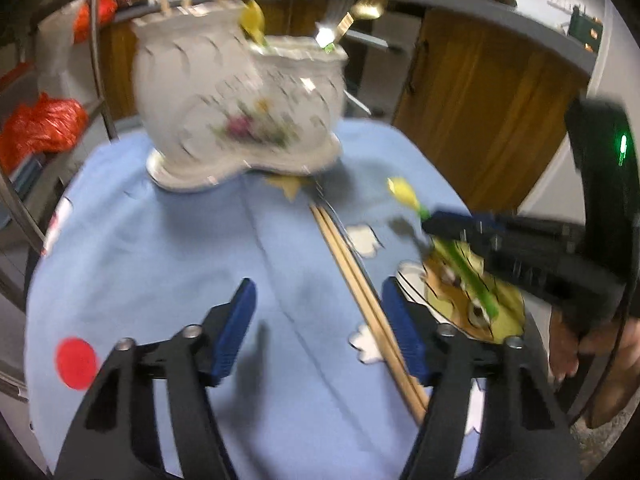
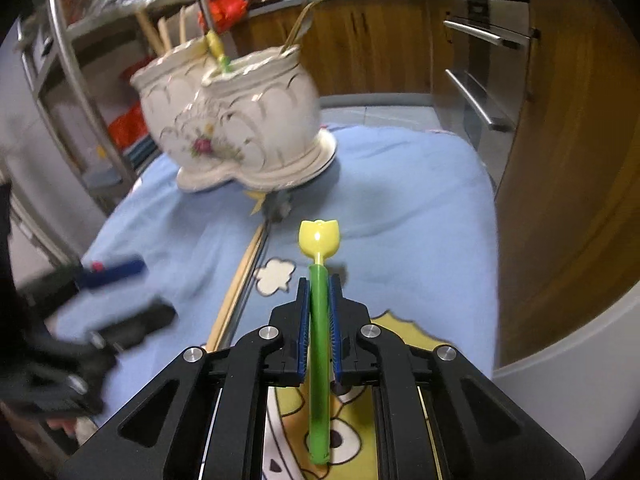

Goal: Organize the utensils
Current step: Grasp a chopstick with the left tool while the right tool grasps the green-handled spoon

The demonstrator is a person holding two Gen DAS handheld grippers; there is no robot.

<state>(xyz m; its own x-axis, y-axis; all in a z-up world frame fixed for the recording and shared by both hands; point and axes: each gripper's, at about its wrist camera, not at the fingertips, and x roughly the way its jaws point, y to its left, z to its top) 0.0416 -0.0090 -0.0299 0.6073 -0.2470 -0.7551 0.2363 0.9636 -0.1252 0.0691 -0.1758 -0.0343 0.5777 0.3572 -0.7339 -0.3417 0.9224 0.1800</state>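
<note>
A white floral ceramic double-pot holder (image 1: 240,108) stands at the far side of the blue cloth; it also shows in the right wrist view (image 2: 240,120) with several utensils standing in it. My right gripper (image 2: 319,292) is shut on a green-handled spoon with a yellow tulip head (image 2: 319,240), held above the cloth; it shows at the right of the left wrist view (image 1: 460,236). My left gripper (image 1: 320,312) is open and empty just above the cloth. A pair of wooden chopsticks (image 1: 360,292) lies beside its right finger (image 1: 402,332).
The blue cloth (image 1: 180,260) covers a small table with cartoon prints. Wooden kitchen cabinets (image 2: 560,120) and an oven with metal handles (image 2: 480,80) stand behind and to the right. A metal shelf rack with red bags (image 1: 40,128) is at the left.
</note>
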